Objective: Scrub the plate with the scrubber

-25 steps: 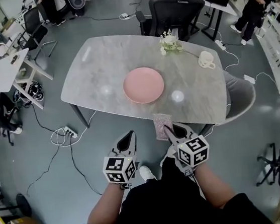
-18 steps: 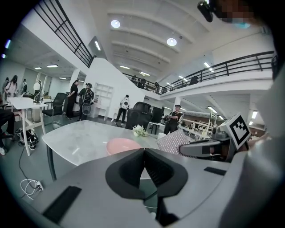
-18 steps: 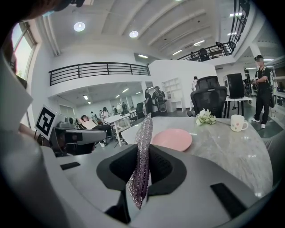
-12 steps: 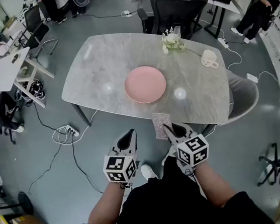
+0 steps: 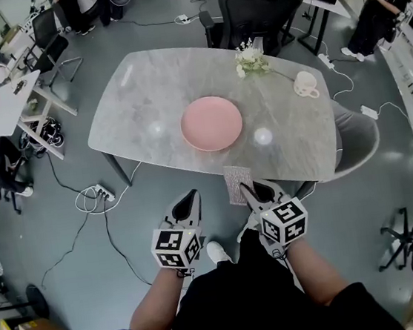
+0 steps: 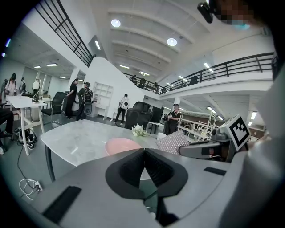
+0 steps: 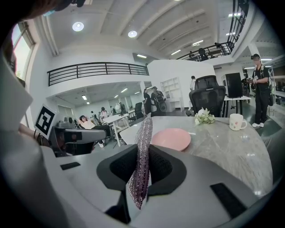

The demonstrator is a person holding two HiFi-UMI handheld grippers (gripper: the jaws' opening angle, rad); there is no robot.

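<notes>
Little had changed from the earlier frames. Both grippers stayed before the near edge of the surface, short of the round pink plate (image 5: 211, 124), and only the head camera's framing had drifted a touch. The left gripper (image 5: 190, 197), nearer than the plate and to its left, kept its jaws closed on nothing. The right gripper (image 5: 248, 187), nearer than the plate and slightly to its right, kept its jaws clamped on the glittery silver-mauve rectangular scrubber (image 5: 237, 185), well apart from the plate.

The left gripper view showed the black pads (image 6: 131, 167) meeting tip to tip. The right gripper view showed the scrubber standing edge-on, its lower corner hanging below the pads. Only the head view took in the whole layout.

The grey marble-patterned oval surface (image 5: 145, 93) carried the plate near its middle. Beyond the plate to the right lay a small bunch of white flowers (image 5: 250, 61), and further right stood a white mug (image 5: 304, 86). A white desk (image 5: 5, 103) stood far left of the plate on the grey floor (image 5: 72, 289), and a black office chair (image 5: 255, 16) stood beyond the plate.
</notes>
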